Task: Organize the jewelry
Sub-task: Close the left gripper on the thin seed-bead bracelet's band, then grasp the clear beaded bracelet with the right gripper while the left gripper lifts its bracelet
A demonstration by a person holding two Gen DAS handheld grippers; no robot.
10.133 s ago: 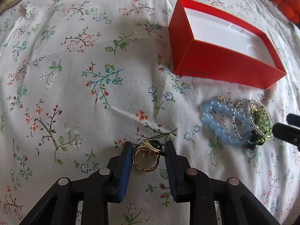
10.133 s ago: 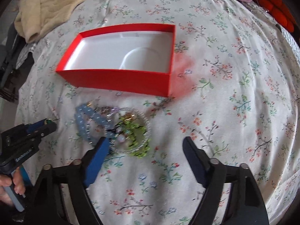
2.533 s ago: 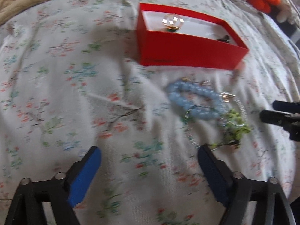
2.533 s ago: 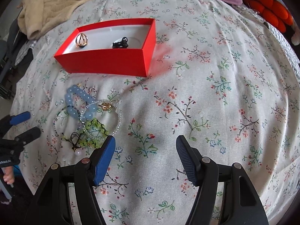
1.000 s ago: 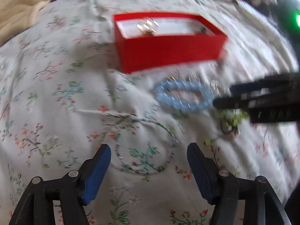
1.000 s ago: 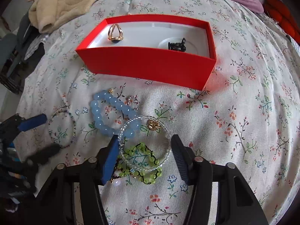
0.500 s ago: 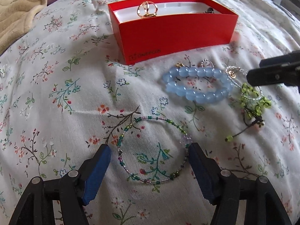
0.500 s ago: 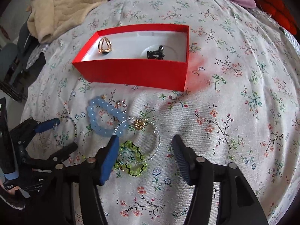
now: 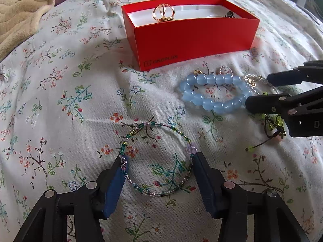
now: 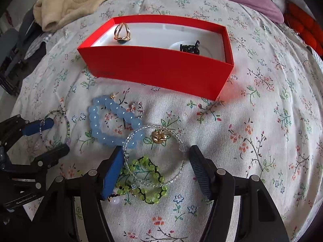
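The left gripper [image 9: 159, 161] sits with its jaws spread around the thin beaded bracelet [image 9: 156, 158], both pads [image 9: 116, 183] touching or just beside the hoop, nothing gripped yet. The bracelet lies flat on the floral bedspread [image 9: 60, 100], in front of the red box [image 9: 193, 38], which already holds a gold ring [image 9: 163, 13]. To do this well, the jaws should close gently so the hoop flexes without slipping. The right gripper [image 10: 156, 154], likewise open and empty, brackets the clear bracelet [image 10: 154, 155] nearer the box.
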